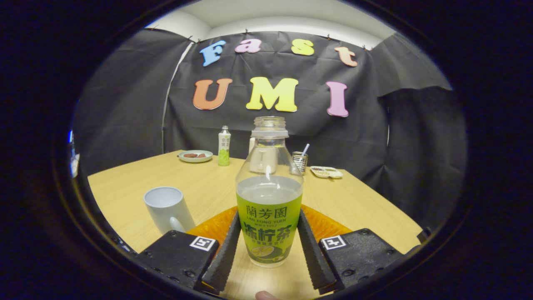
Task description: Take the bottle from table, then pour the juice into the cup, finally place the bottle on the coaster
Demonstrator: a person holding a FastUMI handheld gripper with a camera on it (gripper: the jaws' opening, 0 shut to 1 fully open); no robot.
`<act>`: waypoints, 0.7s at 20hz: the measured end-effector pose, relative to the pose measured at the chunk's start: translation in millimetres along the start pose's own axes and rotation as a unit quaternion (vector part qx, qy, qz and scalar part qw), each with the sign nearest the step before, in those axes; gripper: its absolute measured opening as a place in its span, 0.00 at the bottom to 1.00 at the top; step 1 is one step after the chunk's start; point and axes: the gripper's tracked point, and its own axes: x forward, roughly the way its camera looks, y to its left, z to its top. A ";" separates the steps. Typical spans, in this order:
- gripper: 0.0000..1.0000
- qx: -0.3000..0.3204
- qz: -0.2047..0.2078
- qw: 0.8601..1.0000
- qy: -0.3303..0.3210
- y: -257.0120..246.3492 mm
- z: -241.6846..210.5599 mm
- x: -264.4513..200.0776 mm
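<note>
A fingertip (265, 295) of the person's hand peeks up at the very base of the tongs, closest to the camera, just behind the gap between the two fingers; no more of the hand shows. The gripper (268, 246) points level across the wooden table (366, 208), its fingers spread to about the width of the bottle (269, 196) and lying along the bottle's two sides, at the green label. They look to be touching it on both sides, though whether they truly press cannot be told for sure. The bottle stands upright between the fingers, cap off, clear above and filled with pale juice to the top of the label. Under and behind it, just beyond the fingertips, spreads the orange coaster (329, 225). The pale cup (166, 208) stands to the left of the left finger, near the coaster's edge, upright with its handle toward the tongs. Well beyond, by the black cloth wall, sit a small plate (195, 156) with dark bits on it, a slim green-and-white bottle (224, 146), a wire holder (300, 161) with a stick in it, and a shallow white dish (327, 171). Something pale stands straight behind the bottle, blurred through its clear neck.
</note>
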 end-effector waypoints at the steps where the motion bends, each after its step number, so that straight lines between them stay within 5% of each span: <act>1: 0.78 -0.021 0.000 1.000 0.001 -0.3 2.3 2.4; 8: 0.78 -0.174 -0.025 0.984 -0.023 -10.6 29.4 12.0; 14: 0.78 -0.366 -0.075 0.926 -0.061 -12.0 52.0 21.3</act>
